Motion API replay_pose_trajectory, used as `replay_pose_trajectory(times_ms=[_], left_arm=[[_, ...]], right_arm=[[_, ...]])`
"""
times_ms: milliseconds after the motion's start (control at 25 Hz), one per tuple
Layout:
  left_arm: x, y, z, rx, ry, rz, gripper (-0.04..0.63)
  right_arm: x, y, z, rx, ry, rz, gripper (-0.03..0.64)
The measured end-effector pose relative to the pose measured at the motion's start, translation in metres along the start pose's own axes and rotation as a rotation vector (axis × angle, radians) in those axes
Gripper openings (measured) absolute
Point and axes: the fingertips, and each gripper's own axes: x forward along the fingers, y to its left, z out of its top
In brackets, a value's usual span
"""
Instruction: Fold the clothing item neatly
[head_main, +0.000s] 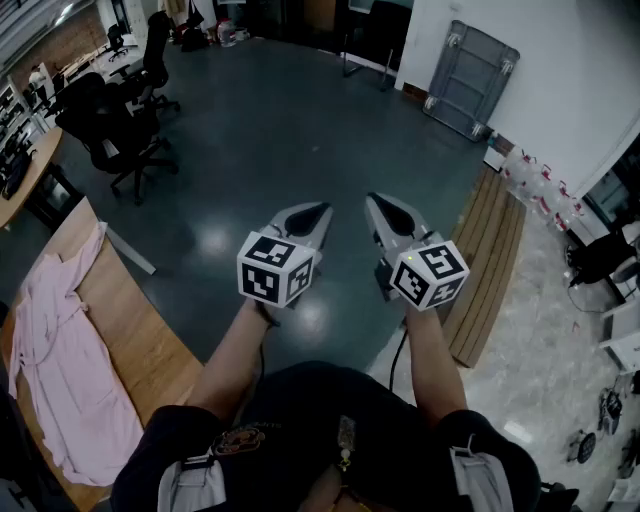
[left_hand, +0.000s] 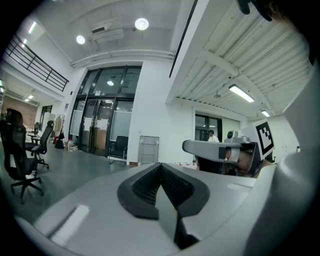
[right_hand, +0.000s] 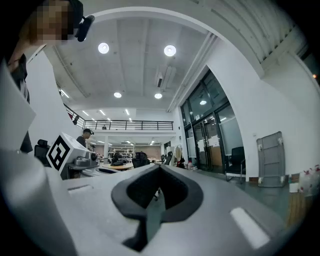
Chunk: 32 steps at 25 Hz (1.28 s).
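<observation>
A pale pink garment (head_main: 62, 370) lies spread on the wooden table (head_main: 150, 345) at the lower left of the head view. Both grippers are held out in front of the person, over the grey floor and well away from the garment. My left gripper (head_main: 318, 213) is shut with nothing between its jaws. My right gripper (head_main: 378, 203) is shut and empty too, a hand's width to the right. In the left gripper view the shut left gripper (left_hand: 161, 167) points level into the room, and the right gripper (left_hand: 192, 146) shows beside it. The right gripper view shows the shut right gripper (right_hand: 159, 170).
Black office chairs (head_main: 115, 125) stand on the grey floor (head_main: 280, 130) at the upper left. A folded metal trolley (head_main: 470, 80) leans on the far wall. Wooden planks (head_main: 490, 260) lie on the floor to the right. Glass doors (left_hand: 97, 120) are ahead.
</observation>
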Motion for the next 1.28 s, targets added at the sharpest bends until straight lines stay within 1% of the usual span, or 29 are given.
replay_pose_trajectory(times_ms=[280, 560, 760, 1000, 1120, 1280], left_arm=[[-0.001, -0.006, 0.004, 0.005, -0.003, 0.002, 0.006], [-0.010, -0.011, 0.005, 0.010, -0.009, 0.025, 0.006], [-0.027, -0.004, 0.005, 0.016, -0.012, 0.068, 0.006], [-0.071, 0.017, -0.005, 0.021, -0.006, 0.174, 0.006], [-0.111, 0.033, -0.014, -0.003, -0.015, 0.278, 0.006], [-0.177, 0.064, -0.026, -0.021, -0.023, 0.419, 0.007]], right_arm=[[-0.006, -0.001, 0.003, 0.015, -0.017, 0.000, 0.002], [-0.010, 0.000, 0.004, 0.021, -0.018, 0.016, 0.002], [-0.005, 0.016, 0.007, -0.011, -0.025, 0.085, 0.003], [0.012, 0.048, 0.000, -0.005, -0.023, 0.203, 0.003], [0.029, 0.078, -0.012, 0.023, -0.003, 0.300, 0.002], [0.055, 0.136, -0.025, 0.039, 0.029, 0.416, 0.003]])
